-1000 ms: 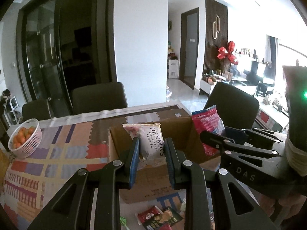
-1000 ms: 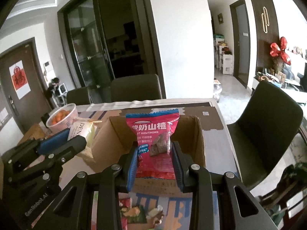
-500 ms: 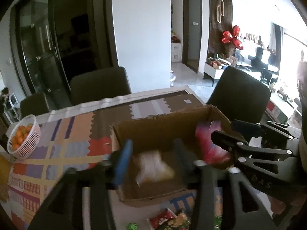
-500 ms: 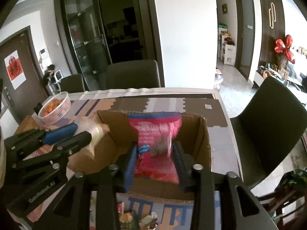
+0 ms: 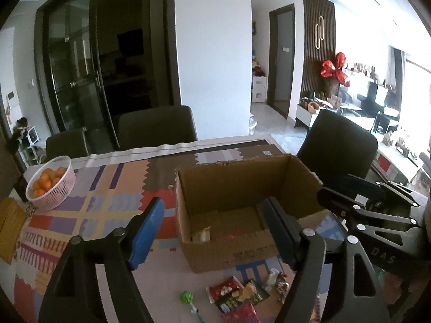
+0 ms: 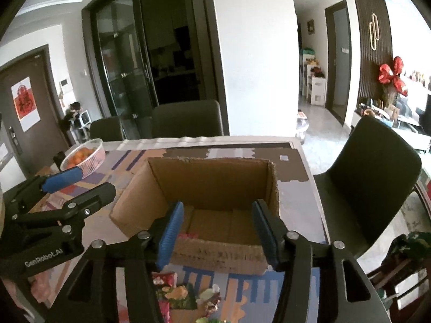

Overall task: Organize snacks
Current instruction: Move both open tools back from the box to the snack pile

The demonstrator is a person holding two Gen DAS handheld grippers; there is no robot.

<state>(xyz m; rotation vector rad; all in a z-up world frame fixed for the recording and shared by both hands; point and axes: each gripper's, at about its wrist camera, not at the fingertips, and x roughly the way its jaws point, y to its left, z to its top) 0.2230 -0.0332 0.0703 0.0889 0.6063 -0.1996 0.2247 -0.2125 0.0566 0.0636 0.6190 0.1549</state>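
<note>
An open cardboard box (image 5: 242,185) (image 6: 215,183) stands on the patterned tablecloth. At its bottom lie a white packet (image 5: 201,235) and a pink-red packet (image 5: 234,234) (image 6: 186,235), mostly hidden by the near wall. My left gripper (image 5: 212,223) hovers over the box's near left side, jaws opening with nothing between them. My right gripper (image 6: 218,223) hovers over the near right side, jaws also opening and empty. Each gripper shows in the other's view: the right gripper (image 5: 328,188) beside the box's right wall, the left gripper (image 6: 86,184) beside its left wall.
Several loose snack packets (image 5: 237,296) (image 6: 175,293) and a green lollipop (image 5: 186,297) lie on the table in front of the box. A pink basket of oranges (image 5: 49,183) (image 6: 83,157) stands at the far left. Dark chairs (image 5: 157,126) (image 6: 371,167) ring the table.
Both grippers let go of their packets, which dropped into the box. The jaws of both have spread wide and both have drawn back a little from the box.
</note>
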